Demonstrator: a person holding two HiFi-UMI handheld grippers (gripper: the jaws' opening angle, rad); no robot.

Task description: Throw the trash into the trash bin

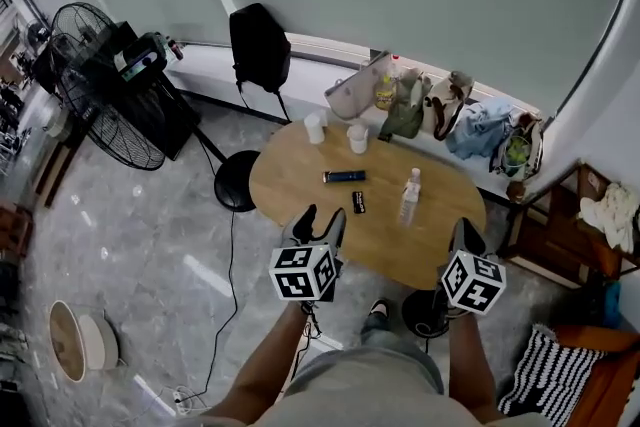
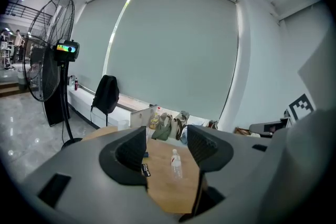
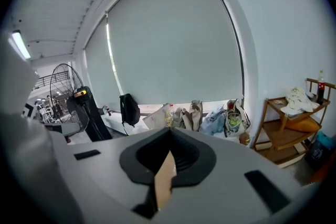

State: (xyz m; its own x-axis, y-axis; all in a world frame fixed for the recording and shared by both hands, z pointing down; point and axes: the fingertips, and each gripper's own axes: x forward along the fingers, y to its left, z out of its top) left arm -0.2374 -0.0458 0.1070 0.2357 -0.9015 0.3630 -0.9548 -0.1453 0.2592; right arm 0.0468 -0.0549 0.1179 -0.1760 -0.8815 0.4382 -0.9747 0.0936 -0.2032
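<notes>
An oval wooden table [image 1: 300, 177] carries a clear plastic bottle [image 1: 409, 197], a dark blue wrapper [image 1: 344, 176], a small black packet [image 1: 359, 202] and two white cups [image 1: 315, 127]. My left gripper [image 1: 321, 217] hangs open over the table's near edge, nothing between its fingers. In the left gripper view, the left gripper [image 2: 166, 141] frames the bottle [image 2: 176, 161] and the black packet [image 2: 145, 169] beyond it. My right gripper [image 1: 466, 235] is over the near right edge, and the right gripper [image 3: 169, 139] shows shut and empty. No bin is clearly recognisable.
A large fan [image 1: 95, 85] stands at the far left and a black backpack [image 1: 259, 45] leans at the window ledge. Bags [image 1: 420, 105] crowd the ledge behind the table. A black stool [image 1: 237, 180] is left of it, a wooden shelf [image 1: 560, 225] right. Round tan and white things [image 1: 75, 340] lie on the floor.
</notes>
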